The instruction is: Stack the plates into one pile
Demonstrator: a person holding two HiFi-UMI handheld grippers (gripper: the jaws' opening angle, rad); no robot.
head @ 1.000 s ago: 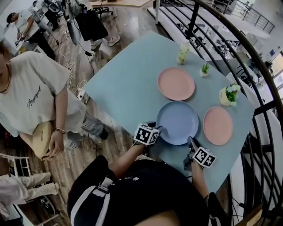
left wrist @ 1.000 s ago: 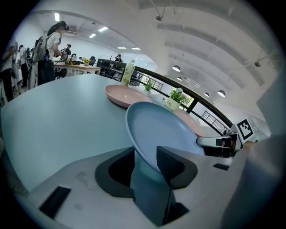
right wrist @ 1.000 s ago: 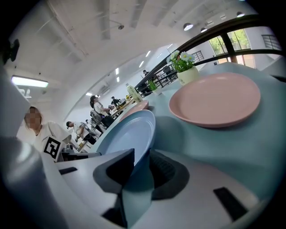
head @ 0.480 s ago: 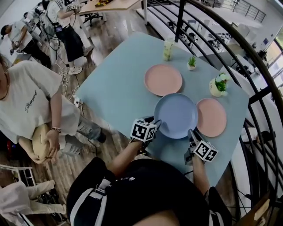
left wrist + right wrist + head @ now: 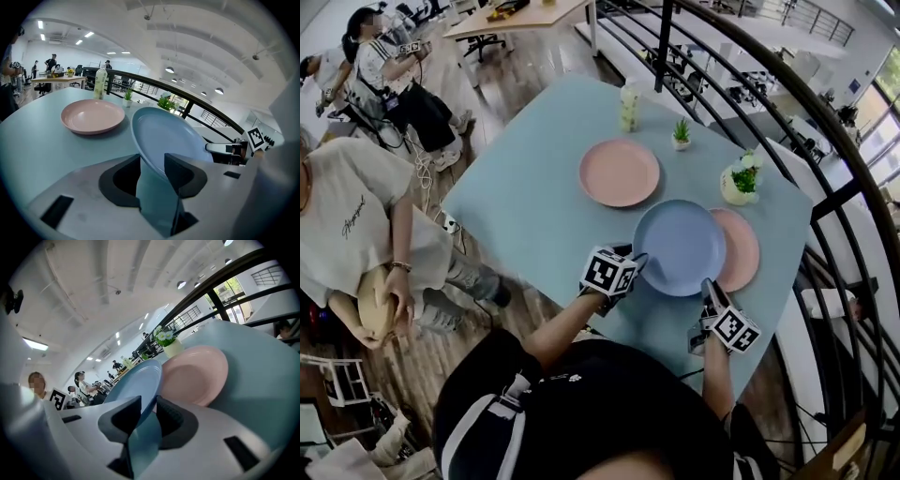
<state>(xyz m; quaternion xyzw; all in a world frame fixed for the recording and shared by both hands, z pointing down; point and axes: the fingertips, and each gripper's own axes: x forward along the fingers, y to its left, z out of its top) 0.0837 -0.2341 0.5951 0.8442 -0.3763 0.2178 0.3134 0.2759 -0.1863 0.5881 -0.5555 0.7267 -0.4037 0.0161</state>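
A blue plate (image 5: pixel 680 247) is held off the light-blue table (image 5: pixel 534 197) between both grippers. My left gripper (image 5: pixel 635 262) is shut on its near-left rim, and my right gripper (image 5: pixel 708 289) is shut on its near-right rim. The blue plate (image 5: pixel 164 136) (image 5: pixel 133 383) runs between the jaws in both gripper views. It overlaps the left part of a pink plate (image 5: pixel 741 248) (image 5: pixel 197 373) lying on the table at the right. A second pink plate (image 5: pixel 619 172) (image 5: pixel 92 116) lies farther back on the left.
A pale bottle (image 5: pixel 629 106), a small potted plant (image 5: pixel 681 133) and a flower pot (image 5: pixel 737 184) stand along the table's far side. A black railing (image 5: pixel 825 141) curves round the right. A seated person (image 5: pixel 356 234) is left of the table.
Both grippers have carried the blue plate to the right, from beside the right pink plate to partly over it. The camera view has shifted too.
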